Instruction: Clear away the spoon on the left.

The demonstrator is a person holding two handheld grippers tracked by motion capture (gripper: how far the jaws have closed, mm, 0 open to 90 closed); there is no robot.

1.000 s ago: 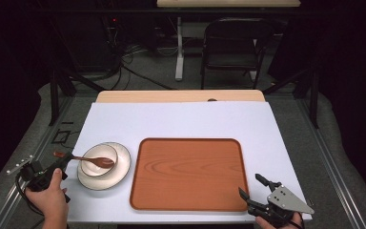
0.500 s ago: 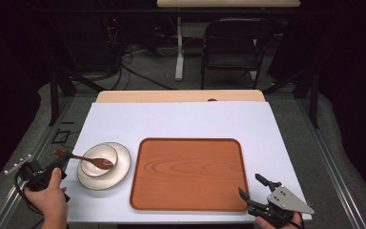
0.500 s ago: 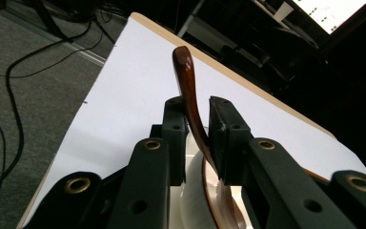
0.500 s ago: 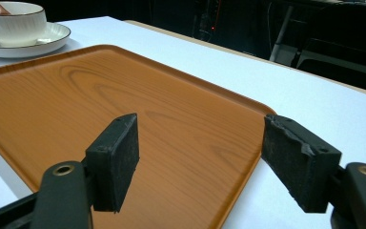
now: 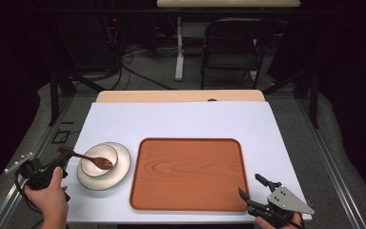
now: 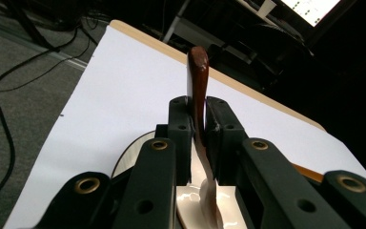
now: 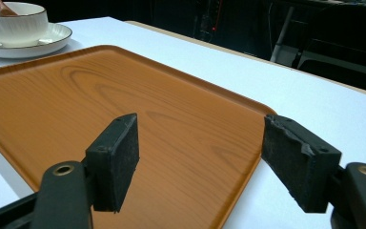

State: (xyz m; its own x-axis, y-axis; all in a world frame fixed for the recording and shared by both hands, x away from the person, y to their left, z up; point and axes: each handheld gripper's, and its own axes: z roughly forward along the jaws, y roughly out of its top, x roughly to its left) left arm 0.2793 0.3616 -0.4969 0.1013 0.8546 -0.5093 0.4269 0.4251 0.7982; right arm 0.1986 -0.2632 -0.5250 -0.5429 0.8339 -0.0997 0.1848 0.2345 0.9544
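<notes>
A brown wooden spoon (image 5: 95, 160) rests in a white bowl (image 5: 88, 168) on a white plate (image 5: 120, 172), at the table's left. Its handle points left. My left gripper (image 5: 63, 153) has just been closing its jaws with the handle between them. In the left gripper view the two pads press the spoon handle (image 6: 198, 71) from both sides, above the bowl (image 6: 190, 205). My right gripper (image 5: 252, 187) sits at the front right corner of the wooden tray (image 5: 186, 174). Its jaws stand wide open with nothing between them (image 7: 200, 152), hovering over the tray's corner (image 7: 76, 95).
The tray lies bare in the middle of the white table cover. The bowl (image 7: 14, 19) and plate (image 7: 52, 36) stand just left of the tray. Beyond the table's far edge are a black chair (image 5: 228, 47) and floor cables.
The left gripper's jaws have drawn in on the spoon handle, and the hand has barely shifted. The spoon still lies in the bowl. The right gripper has not moved.
</notes>
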